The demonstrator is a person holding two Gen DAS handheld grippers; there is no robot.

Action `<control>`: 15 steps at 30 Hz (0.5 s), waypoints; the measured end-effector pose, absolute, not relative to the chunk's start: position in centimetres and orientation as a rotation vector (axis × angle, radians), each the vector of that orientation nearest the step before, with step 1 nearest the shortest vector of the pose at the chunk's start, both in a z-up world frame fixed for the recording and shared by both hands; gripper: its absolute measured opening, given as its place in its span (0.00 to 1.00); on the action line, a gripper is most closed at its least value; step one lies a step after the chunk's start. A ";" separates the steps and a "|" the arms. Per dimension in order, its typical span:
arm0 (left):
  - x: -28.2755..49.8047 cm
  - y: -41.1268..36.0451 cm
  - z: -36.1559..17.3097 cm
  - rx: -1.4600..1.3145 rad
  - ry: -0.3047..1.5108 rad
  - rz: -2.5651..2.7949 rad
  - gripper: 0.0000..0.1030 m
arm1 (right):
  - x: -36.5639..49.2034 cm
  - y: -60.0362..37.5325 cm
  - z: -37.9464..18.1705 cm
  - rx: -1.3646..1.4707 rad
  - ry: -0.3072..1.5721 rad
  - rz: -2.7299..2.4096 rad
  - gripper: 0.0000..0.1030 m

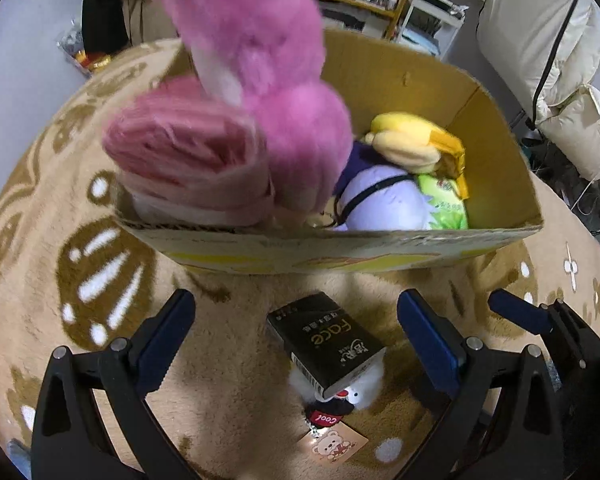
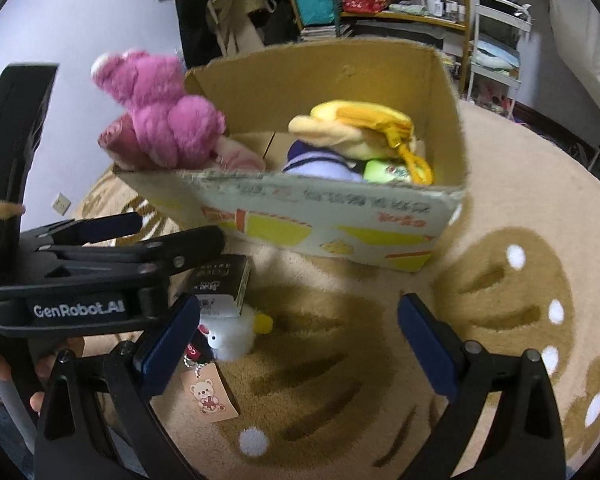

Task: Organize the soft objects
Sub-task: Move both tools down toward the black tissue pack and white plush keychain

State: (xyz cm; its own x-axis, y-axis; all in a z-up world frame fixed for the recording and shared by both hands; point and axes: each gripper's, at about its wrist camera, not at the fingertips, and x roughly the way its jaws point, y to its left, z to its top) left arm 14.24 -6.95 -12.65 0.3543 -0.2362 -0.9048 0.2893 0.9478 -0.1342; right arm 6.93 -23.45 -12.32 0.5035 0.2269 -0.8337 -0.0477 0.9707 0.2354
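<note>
A pink plush bear [image 1: 260, 92] is blurred at the left corner of the cardboard box [image 1: 340, 248], partly over the rim; it also shows in the right wrist view [image 2: 160, 120]. Inside the box [image 2: 320, 216] lie a yellow plush [image 1: 412, 140], a white-and-purple plush [image 1: 380, 204] and a green pack [image 1: 448, 204]. My left gripper [image 1: 296, 344] is open over the rug, above a black box [image 1: 324, 340] and a small white plush [image 1: 356, 392]. My right gripper [image 2: 296, 340] is open and empty, right of the white plush [image 2: 228, 336].
A beige rug with brown prints [image 2: 500, 300] covers the floor. A bear tag [image 2: 210, 398] lies by the white plush. Shelves [image 2: 400, 12] and a white cart [image 2: 496, 40] stand behind the box; a cream cushion [image 1: 540, 40] is at the right.
</note>
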 end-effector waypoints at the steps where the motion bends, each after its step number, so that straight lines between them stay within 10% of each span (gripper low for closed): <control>1: 14.4 -7.0 -13.1 0.051 1.172 -0.337 0.97 | 7.0 -23.2 -12.6 0.185 1.039 0.172 1.00; 15: 15.6 -7.8 -16.5 0.080 1.271 -0.326 0.97 | 8.0 -21.6 -15.3 0.149 1.124 0.217 1.00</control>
State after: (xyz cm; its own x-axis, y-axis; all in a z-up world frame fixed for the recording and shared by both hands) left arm 15.64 -7.77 -16.50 0.2563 -0.1957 -0.9466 0.2840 0.9513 -0.1198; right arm 7.98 -21.56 -15.31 0.4148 0.2466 -0.8759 -0.0969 0.9691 0.2269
